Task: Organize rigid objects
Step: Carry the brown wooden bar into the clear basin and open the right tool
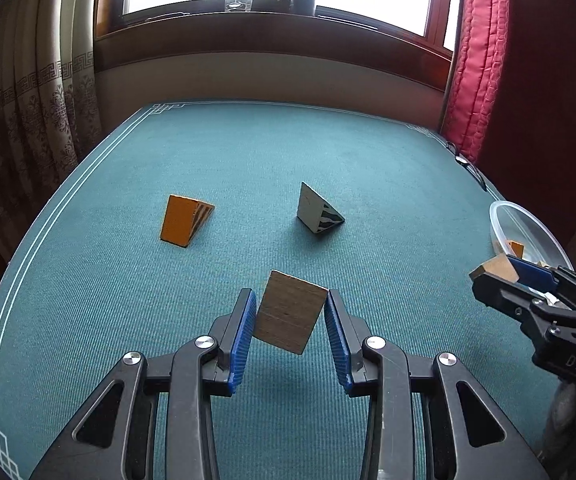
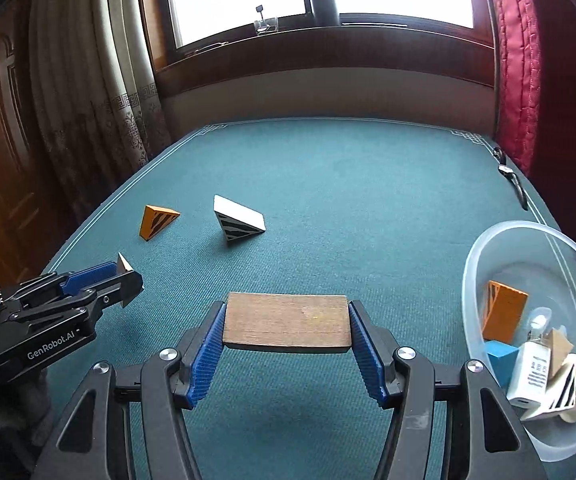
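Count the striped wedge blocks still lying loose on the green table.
2. The orange striped wedge block lies far left; the white striped wedge block lies apart to its right. Others sit in the clear plastic bowl, partly hidden.

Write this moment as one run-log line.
left tongs: grip wooden block | right tongs: grip wooden plank | bowl: partly filled | table: two wedges
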The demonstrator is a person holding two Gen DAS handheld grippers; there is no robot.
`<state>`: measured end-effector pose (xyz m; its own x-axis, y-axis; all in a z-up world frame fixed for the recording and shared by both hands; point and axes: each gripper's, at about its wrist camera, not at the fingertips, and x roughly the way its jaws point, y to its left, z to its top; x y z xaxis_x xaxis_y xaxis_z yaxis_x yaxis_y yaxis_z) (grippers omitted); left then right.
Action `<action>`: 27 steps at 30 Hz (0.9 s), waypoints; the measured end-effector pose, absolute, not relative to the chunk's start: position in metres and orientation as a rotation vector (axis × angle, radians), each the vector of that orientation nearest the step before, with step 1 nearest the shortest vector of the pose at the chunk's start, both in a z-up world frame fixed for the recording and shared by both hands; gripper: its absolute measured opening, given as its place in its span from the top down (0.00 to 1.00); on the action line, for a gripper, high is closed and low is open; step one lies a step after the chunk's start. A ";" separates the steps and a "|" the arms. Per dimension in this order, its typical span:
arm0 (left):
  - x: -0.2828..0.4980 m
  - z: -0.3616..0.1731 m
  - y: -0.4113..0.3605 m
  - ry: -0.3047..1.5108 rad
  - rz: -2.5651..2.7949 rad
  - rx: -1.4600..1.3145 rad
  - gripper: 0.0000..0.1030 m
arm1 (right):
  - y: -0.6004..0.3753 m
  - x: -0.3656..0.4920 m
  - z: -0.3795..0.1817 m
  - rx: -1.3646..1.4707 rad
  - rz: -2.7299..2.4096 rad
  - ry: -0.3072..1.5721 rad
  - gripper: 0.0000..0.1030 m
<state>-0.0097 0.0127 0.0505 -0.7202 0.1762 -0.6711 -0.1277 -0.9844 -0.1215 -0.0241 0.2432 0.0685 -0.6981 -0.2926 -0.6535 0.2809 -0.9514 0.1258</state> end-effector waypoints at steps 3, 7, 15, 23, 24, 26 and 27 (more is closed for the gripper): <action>-0.009 0.052 0.019 -0.093 2.757 -1.088 0.65 | 0.256 -0.020 0.075 0.989 -2.675 -0.037 0.39; -0.008 0.053 0.029 -0.082 2.742 -1.086 0.65 | 0.274 -0.017 0.080 0.961 -2.728 -0.053 0.39; -0.007 0.056 0.043 -0.067 2.718 -1.084 0.65 | 0.311 -0.015 0.084 0.930 -2.830 -0.125 0.39; -0.004 0.056 0.052 -0.062 2.705 -1.084 0.65 | 0.340 -0.015 0.086 0.928 -2.900 -0.162 0.39; -0.004 0.056 0.053 -0.061 2.704 -1.084 0.65 | 0.343 -0.015 0.086 0.930 -2.911 -0.167 0.39; -0.003 0.056 0.054 -0.061 2.702 -1.084 0.65 | 0.351 -0.015 0.086 0.934 -2.931 -0.180 0.39; -0.003 0.056 0.054 -0.060 2.701 -1.084 0.65 | 0.355 -0.016 0.086 0.936 -2.940 -0.187 0.39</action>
<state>-0.0030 0.0544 0.0564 -0.6996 0.2273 -0.6774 -0.1969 -0.9727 -0.1230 -0.0156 0.3553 0.0861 -0.8155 -0.0846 -0.5725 0.0113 -0.9914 0.1304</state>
